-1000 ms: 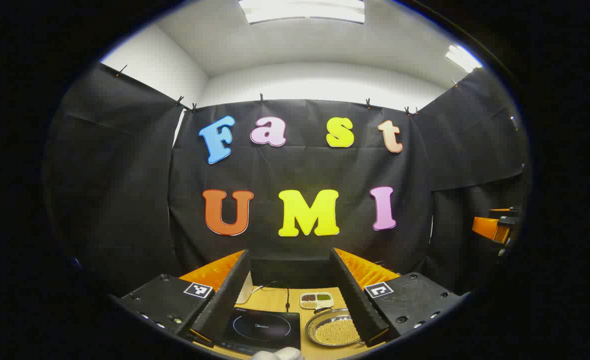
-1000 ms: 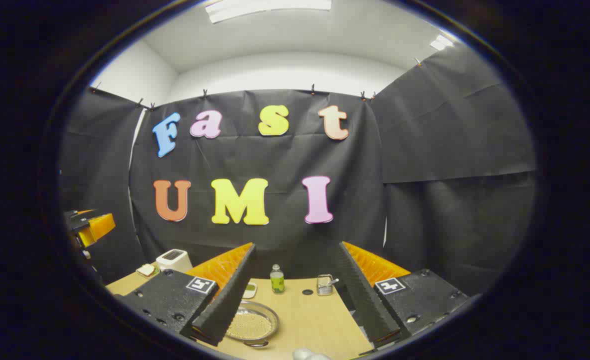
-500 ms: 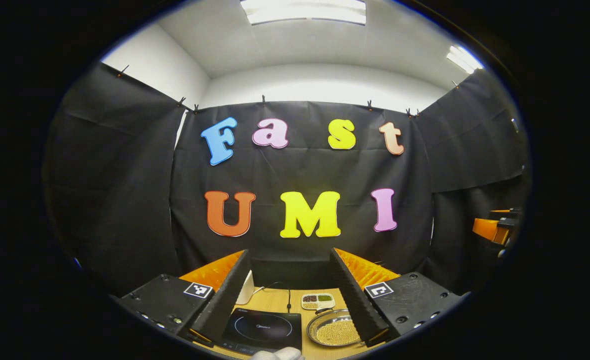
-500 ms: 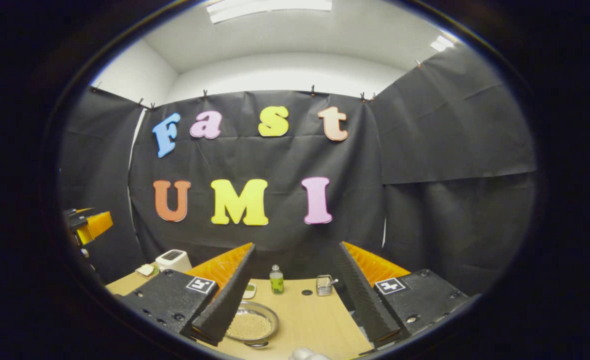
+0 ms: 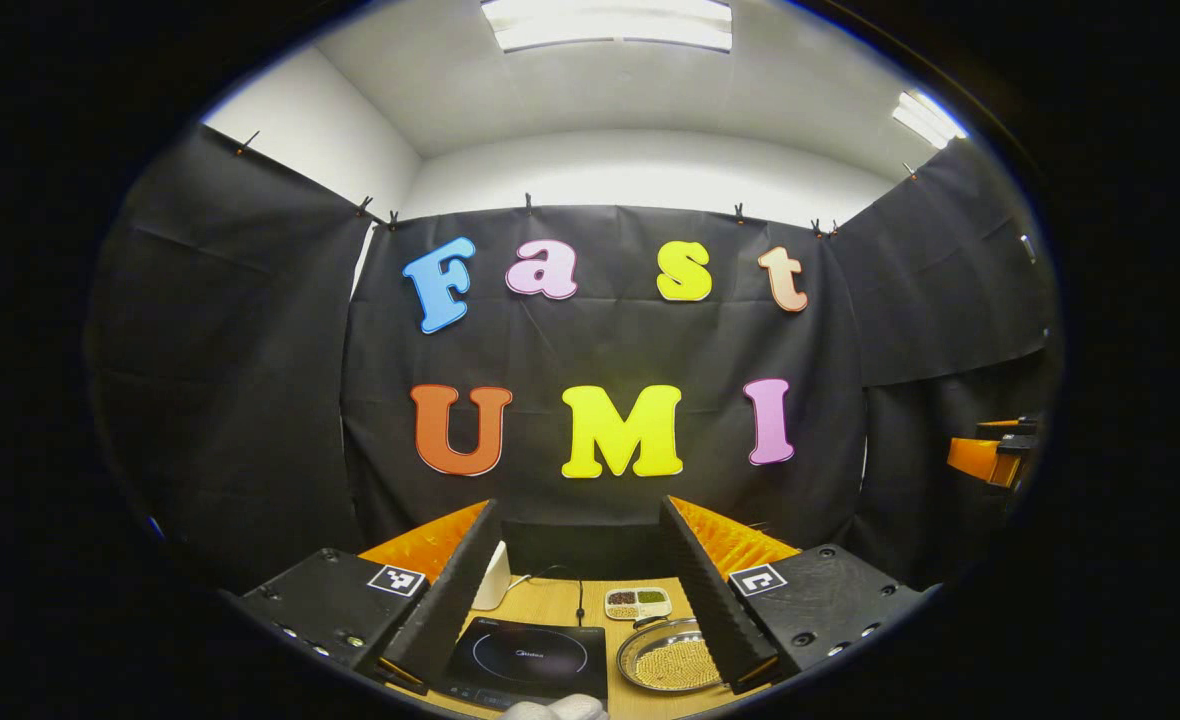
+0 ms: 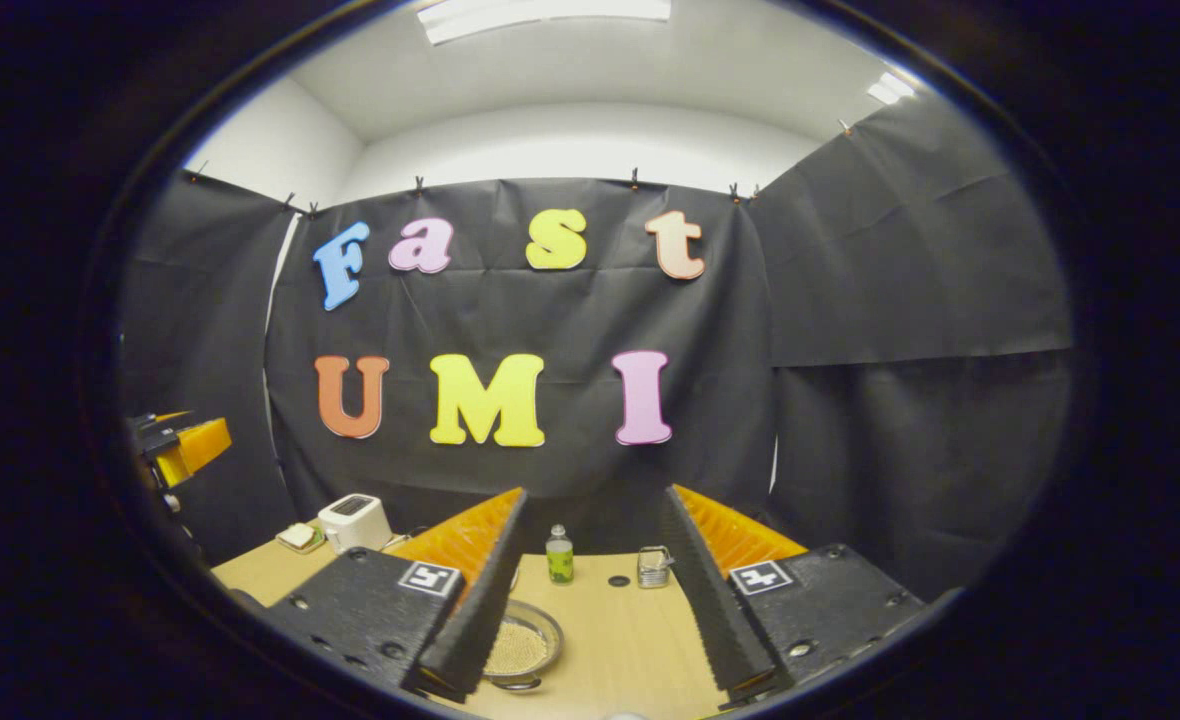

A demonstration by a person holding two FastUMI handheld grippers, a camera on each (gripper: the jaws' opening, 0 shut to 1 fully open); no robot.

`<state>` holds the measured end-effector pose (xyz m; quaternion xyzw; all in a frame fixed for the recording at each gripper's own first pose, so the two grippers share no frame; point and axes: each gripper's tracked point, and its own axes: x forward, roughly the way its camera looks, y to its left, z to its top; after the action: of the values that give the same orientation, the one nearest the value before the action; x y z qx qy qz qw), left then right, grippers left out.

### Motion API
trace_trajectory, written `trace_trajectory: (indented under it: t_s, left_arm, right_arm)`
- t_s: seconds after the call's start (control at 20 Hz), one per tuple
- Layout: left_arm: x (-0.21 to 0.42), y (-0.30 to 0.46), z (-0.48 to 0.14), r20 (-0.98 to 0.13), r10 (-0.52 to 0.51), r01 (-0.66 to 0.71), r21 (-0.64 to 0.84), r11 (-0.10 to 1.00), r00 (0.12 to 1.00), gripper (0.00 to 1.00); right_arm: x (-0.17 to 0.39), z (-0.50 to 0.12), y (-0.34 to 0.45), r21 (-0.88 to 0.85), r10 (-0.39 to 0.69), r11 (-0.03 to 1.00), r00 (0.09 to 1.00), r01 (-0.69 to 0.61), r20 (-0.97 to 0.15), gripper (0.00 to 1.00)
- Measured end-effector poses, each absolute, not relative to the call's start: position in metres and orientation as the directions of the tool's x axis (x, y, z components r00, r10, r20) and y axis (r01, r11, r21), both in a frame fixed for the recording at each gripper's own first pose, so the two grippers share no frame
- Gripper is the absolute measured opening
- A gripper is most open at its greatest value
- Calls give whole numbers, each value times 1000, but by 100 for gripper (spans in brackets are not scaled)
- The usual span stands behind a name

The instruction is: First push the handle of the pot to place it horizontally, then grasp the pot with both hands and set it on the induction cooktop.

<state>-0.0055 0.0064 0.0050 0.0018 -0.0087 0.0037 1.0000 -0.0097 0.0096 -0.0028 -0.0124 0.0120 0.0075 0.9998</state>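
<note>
The pot (image 5: 672,660) is a shallow steel pan of pale grains on the wooden table (image 6: 630,640), just right of the black induction cooktop (image 5: 530,660). My left gripper (image 5: 580,503) hangs open above and in front of the cooktop, holding nothing. In the right gripper view the pot (image 6: 525,645) lies low at the left, partly behind a finger (image 6: 475,610), with a small handle loop (image 6: 513,685) on its near side. My right gripper (image 6: 594,492) is open and empty over the table. Each view shows the other gripper as an orange shape at its edge (image 5: 990,455) (image 6: 180,445).
A divided dish of beans (image 5: 638,602), a white appliance (image 5: 493,580) and a cable (image 5: 580,600) stand behind the cooktop. Farther right are a green bottle (image 6: 558,555), a small metal cup (image 6: 653,566), a white toaster (image 6: 355,520) and a small dish (image 6: 300,537).
The right gripper's fingers have drawn a little closer together and its view has swung slightly left. The left view has tipped down a touch, so more of the cooktop shows.
</note>
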Motion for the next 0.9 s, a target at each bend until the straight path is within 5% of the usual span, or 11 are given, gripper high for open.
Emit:
trace_trajectory:
  t_s: [0.15,0.2,0.3,0.45,0.5,0.55,0.6,0.65,0.9]
  left_arm:
    - [-5,7,6,19,5,-5,4,1000,1000,94]
    - [-5,8,6,18,2,-3,3,1000,1000,84]
    - [-5,8,7,18,6,-6,6,1000,1000,94]
    - [-6,11,8,21,16,-16,3,1000,1000,94]
    - [-6,12,7,20,22,-22,4,1000,1000,84]
    - [-6,15,8,20,26,-26,7,1000,999,94]
    - [-6,16,8,19,31,-31,10,999,999,95]
    - [-7,16,6,16,34,-34,12,999,999,84]
    - [-9,15,0,3,41,-41,7,999,999,94]
  right_arm:
    - [-12,-7,19,-7,60,998,997,-61,-48,23]
    - [-11,-13,24,13,85,996,994,-84,-65,8]
    - [-10,-21,28,32,118,993,987,-115,-105,1]
    - [-5,-37,27,19,123,992,983,-121,-140,1]
    - [-5,-43,32,8,136,991,980,-136,-145,0]
    - [-4,-51,37,-5,157,987,975,-159,-156,0]
    - [-4,-63,44,-12,180,983,969,-185,-170,4]
    - [-4,-77,49,-1,203,978,960,-207,-194,4]
    - [-6,-168,62,-5,235,968,917,-250,-321,1]
